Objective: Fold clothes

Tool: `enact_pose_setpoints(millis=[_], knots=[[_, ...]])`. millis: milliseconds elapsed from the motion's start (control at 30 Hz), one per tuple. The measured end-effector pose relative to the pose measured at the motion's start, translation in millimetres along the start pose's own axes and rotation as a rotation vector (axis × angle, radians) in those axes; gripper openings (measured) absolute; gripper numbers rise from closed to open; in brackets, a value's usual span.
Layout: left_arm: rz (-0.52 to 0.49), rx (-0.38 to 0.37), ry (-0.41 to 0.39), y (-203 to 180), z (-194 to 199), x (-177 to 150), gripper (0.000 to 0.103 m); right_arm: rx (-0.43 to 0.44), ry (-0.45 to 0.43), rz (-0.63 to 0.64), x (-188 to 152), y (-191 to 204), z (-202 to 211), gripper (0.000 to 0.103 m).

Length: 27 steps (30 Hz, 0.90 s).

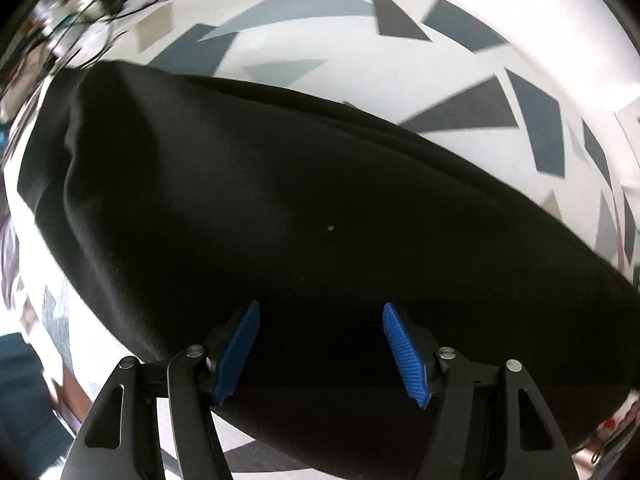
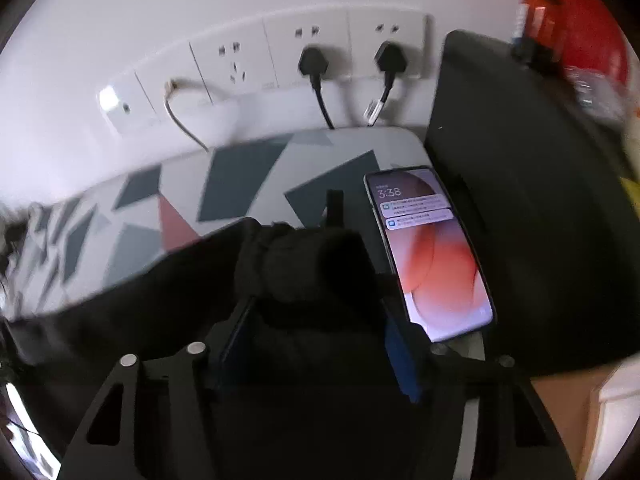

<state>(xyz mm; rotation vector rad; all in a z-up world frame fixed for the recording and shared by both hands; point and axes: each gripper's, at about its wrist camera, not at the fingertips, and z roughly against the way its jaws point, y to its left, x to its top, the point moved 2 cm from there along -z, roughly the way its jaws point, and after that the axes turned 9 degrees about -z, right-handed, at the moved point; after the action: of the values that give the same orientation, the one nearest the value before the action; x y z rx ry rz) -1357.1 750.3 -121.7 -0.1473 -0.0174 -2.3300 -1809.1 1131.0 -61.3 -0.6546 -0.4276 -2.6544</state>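
Note:
A black garment (image 1: pixel 280 200) lies spread across a tablecloth (image 1: pixel 280 52) printed with grey and dark triangles. My left gripper (image 1: pixel 321 306) hovers over the garment's near part, open, its blue pads (image 1: pixel 238 354) wide apart with nothing between them. In the right wrist view, a bunched, rolled end of the black garment (image 2: pixel 308 264) sits between the fingers of my right gripper (image 2: pixel 316 306). Those jaws stand wide apart and the cloth hides the fingertips. The rest of the garment trails off to the left (image 2: pixel 140 312).
A lit phone (image 2: pixel 434 256) lies on the table just right of my right gripper. A large black box (image 2: pixel 520 200) stands beyond it. Wall sockets (image 2: pixel 312 40) with plugged cables line the wall behind the table edge. A red extinguisher (image 2: pixel 540 16) is at the far right.

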Motion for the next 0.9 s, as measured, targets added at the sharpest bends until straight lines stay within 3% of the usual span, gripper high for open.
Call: enact_pose_setpoints(millis=[67,100,267,433,567,633,800,867,900], knots=[[0.029,0.014,0.006,0.4,-2.0,1.0,0.064,0.035,-0.023,-0.013,2.1,-3.9,-2.3,0.051],[0.043,0.02,0.009,0.6,-3.0,1.5,0.064,0.059,-0.039,-0.017,1.9,-4.9,0.1,0.039],[0.11,0.053,0.021,1.4,-7.7,4.0,0.064,0.187,-0.111,-0.032,-15.7,-8.4,46.4,0.018],[0.125,0.068,0.016,-0.5,-10.2,5.9,0.064,0.319,-0.175,-0.216,-13.9,-26.0,106.1,0.014],[0.137,0.08,0.011,-2.0,-12.2,7.5,0.066,0.281,-0.174,-0.251,10.8,-33.1,78.8,0.013],[0.143,0.086,0.009,-2.8,-13.2,8.2,0.066,0.213,-0.138,-0.212,23.2,-32.2,41.1,0.013],[0.158,0.095,-0.004,-5.8,-14.6,7.5,0.066,0.157,-0.095,-0.235,40.1,-44.8,-18.1,0.013],[0.173,0.102,-0.003,-7.5,-14.8,7.6,0.066,0.19,-0.091,-0.295,37.9,-56.1,-22.5,0.021],[0.181,0.105,0.0,-8.4,-14.8,7.9,0.066,0.227,-0.096,-0.339,34.9,-63.7,-19.4,0.035]])
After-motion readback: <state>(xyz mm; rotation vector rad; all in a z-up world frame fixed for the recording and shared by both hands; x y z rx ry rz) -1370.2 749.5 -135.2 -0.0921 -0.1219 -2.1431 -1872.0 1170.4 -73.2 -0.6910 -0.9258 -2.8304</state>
